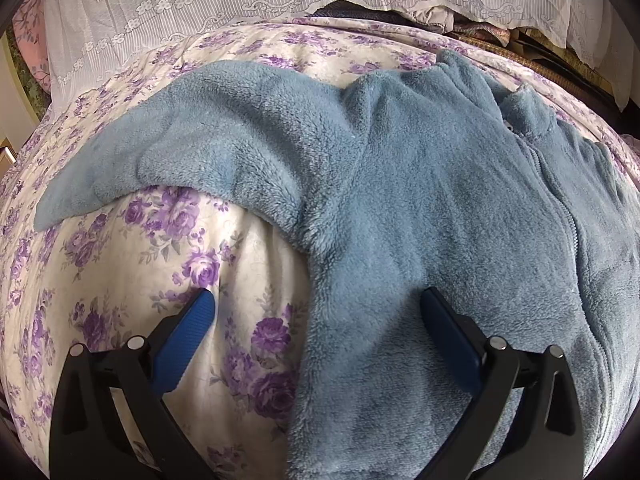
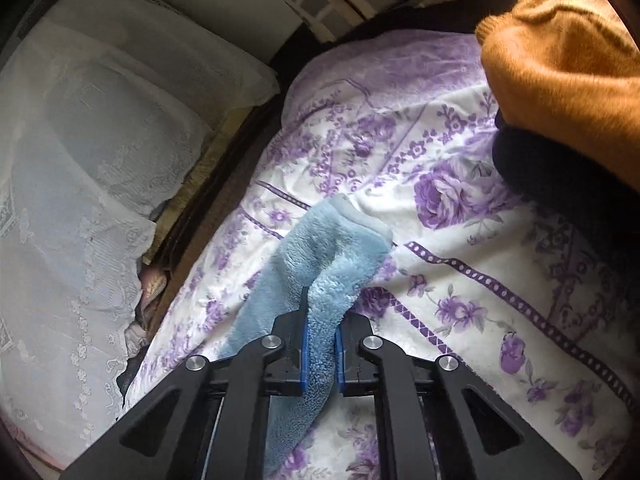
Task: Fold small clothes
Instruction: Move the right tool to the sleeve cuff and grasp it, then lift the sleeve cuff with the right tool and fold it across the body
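Right wrist view shows the right gripper [image 2: 320,344] clamped on the fleece jacket's sleeve [image 2: 320,256], ready to fold it inward; the left gripper [image 1: 316,300] hangs wide open, empty, straddling the jacket's side edge [image 1: 316,340].

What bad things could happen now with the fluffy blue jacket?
The right gripper is shut on only a thin fold of the sleeve, so the fluffy cloth might slip out when pulled. The left gripper is open over the blue fleece jacket and holds nothing, so the body could drag and bunch up on the soft floral quilt. The orange garment lies close by and could get snagged in the fold.
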`<act>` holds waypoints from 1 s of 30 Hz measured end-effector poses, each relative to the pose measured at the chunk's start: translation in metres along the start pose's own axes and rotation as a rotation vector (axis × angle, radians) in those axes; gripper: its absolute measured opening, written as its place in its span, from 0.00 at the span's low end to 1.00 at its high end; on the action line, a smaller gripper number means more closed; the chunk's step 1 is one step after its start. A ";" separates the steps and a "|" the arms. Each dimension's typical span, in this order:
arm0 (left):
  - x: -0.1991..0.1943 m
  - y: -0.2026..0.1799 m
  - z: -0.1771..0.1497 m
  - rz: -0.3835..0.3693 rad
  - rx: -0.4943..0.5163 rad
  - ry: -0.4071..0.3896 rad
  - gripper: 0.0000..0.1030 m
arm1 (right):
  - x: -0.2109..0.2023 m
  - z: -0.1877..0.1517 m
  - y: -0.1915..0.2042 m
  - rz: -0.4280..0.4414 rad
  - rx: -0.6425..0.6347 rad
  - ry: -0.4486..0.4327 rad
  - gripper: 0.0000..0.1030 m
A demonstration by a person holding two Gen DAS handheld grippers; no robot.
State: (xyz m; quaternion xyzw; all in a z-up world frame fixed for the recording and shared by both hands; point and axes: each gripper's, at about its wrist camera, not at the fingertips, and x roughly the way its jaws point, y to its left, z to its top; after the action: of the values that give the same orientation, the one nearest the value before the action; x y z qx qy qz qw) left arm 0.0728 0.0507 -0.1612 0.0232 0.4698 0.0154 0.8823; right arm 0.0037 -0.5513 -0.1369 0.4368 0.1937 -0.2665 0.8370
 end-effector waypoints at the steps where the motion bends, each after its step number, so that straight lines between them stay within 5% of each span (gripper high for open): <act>1: 0.000 0.000 0.000 -0.001 0.000 0.000 0.96 | -0.007 0.000 0.001 0.016 -0.006 -0.006 0.10; 10: -0.001 0.000 -0.001 0.005 0.002 0.000 0.96 | -0.036 -0.032 0.076 0.185 -0.208 0.039 0.10; 23: -0.001 -0.001 -0.001 0.013 0.002 -0.005 0.96 | -0.056 -0.095 0.152 0.244 -0.413 0.119 0.10; 30: -0.001 -0.001 -0.001 0.013 0.003 -0.005 0.96 | -0.056 -0.121 0.183 0.287 -0.420 0.187 0.10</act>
State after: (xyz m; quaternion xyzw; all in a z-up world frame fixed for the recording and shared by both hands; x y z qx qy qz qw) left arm 0.0716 0.0500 -0.1608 0.0275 0.4674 0.0205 0.8834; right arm 0.0616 -0.3478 -0.0562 0.2994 0.2572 -0.0577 0.9170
